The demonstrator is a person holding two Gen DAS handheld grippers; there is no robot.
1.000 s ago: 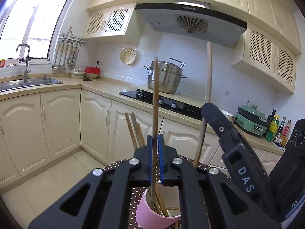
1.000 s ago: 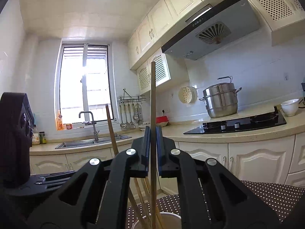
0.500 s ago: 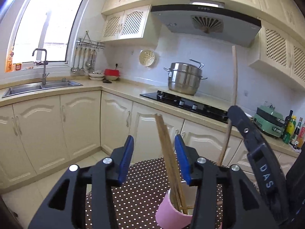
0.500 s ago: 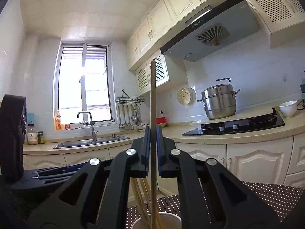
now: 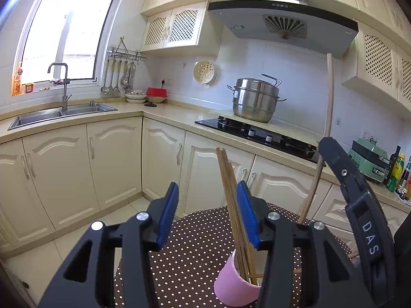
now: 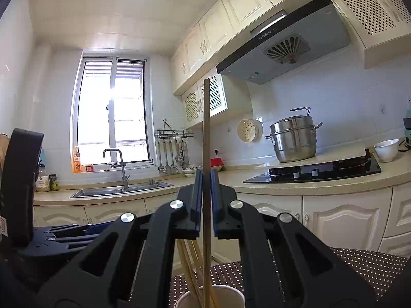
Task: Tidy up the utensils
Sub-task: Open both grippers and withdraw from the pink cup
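Observation:
A pink cup (image 5: 231,287) stands on the dotted tablecloth (image 5: 195,243) and holds several wooden chopsticks (image 5: 230,195). My left gripper (image 5: 207,188) is above the cup with its jaws opening. The chopsticks rise between its blue pads, leaning close to the right pad, and nothing presses on them. In the right wrist view my right gripper (image 6: 206,177) is shut on one upright chopstick (image 6: 206,128) over the cup (image 6: 231,295). That same chopstick (image 5: 330,102) shows in the left wrist view, beside the right gripper's black body (image 5: 359,218).
Behind the table runs a kitchen counter (image 5: 174,114) with a sink (image 5: 59,114), a black hob (image 5: 257,131) and a steel pot (image 5: 254,100). Cream cabinets (image 5: 113,164) stand below it. A white bowl (image 6: 386,150) sits on the counter at the right.
My left gripper let go of its chopstick, which dropped in among the others in the cup, and its jaws spread apart. The right gripper kept still with its chopstick.

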